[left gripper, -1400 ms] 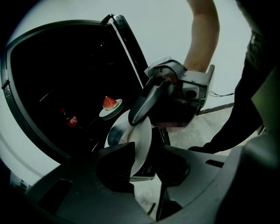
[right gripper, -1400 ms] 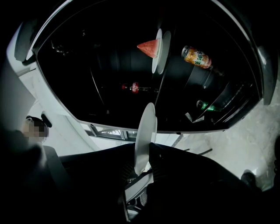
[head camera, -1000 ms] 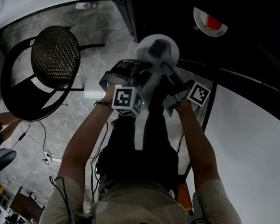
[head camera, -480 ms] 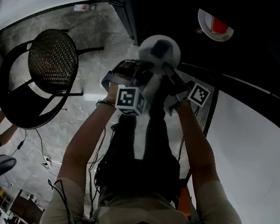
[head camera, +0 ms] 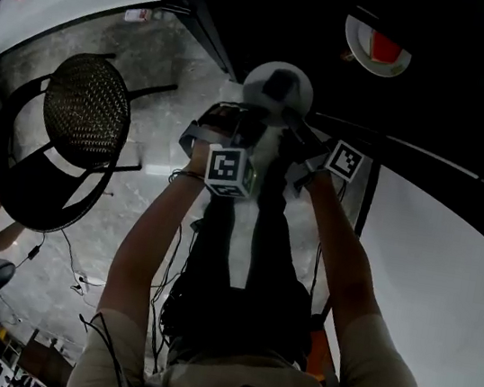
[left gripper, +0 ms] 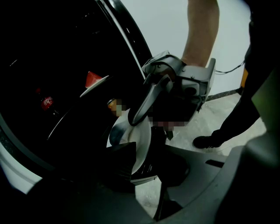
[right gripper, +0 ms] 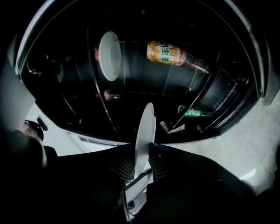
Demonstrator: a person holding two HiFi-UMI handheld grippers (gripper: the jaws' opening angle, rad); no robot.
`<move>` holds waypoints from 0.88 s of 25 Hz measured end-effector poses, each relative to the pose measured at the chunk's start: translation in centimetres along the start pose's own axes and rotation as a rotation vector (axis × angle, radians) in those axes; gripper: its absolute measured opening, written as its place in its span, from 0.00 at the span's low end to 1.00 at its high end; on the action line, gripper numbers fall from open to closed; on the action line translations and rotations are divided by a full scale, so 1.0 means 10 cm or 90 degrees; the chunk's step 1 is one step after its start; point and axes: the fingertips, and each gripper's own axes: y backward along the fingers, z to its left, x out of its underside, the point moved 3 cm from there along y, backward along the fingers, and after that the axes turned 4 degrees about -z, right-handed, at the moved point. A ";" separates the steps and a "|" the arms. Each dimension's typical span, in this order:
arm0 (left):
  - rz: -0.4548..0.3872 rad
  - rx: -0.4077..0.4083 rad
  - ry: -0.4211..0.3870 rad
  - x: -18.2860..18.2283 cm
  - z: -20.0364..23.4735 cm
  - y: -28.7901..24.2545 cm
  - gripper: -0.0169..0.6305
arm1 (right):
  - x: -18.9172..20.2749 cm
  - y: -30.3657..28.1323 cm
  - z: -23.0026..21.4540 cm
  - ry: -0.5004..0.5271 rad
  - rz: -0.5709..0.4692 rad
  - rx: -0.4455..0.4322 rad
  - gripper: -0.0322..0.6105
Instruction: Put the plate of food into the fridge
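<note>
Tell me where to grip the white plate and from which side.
Take the plate by its thin rim, edge-on, one grip from each opposite side. It is flat and shallow, so a pinch across the edge holds. The left tongs and right tongs pinch it that way now.

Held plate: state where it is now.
The plate sits upper centre in the head view, gripped at its rim by the left gripper and right gripper, in front of the open fridge, below-left of a second plate inside it.

Lost in the dark
The food (head camera: 282, 85) on the plate (head camera: 258, 81) is only a dark blot; the fridge (right gripper: 140, 81) is black inside, the bottle (right gripper: 170, 53) label too small to read.
</note>
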 end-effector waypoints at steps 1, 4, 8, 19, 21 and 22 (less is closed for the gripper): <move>0.001 -0.001 0.001 0.01 0.01 -0.03 0.16 | -0.01 -0.01 -0.03 0.000 -0.002 0.000 0.18; -0.002 -0.005 0.007 0.03 0.02 -0.09 0.16 | -0.04 -0.03 -0.11 -0.005 -0.006 0.004 0.17; -0.001 -0.005 0.004 0.07 0.05 -0.17 0.16 | -0.08 -0.07 -0.18 0.002 -0.005 0.006 0.17; 0.020 0.005 -0.027 0.19 0.04 -0.40 0.16 | -0.15 -0.15 -0.42 0.008 -0.003 0.052 0.17; 0.021 0.004 -0.031 0.20 0.05 -0.43 0.15 | -0.17 -0.16 -0.44 0.006 -0.007 0.053 0.17; 0.021 0.003 -0.033 0.20 0.05 -0.45 0.15 | -0.18 -0.16 -0.45 0.003 -0.009 0.052 0.17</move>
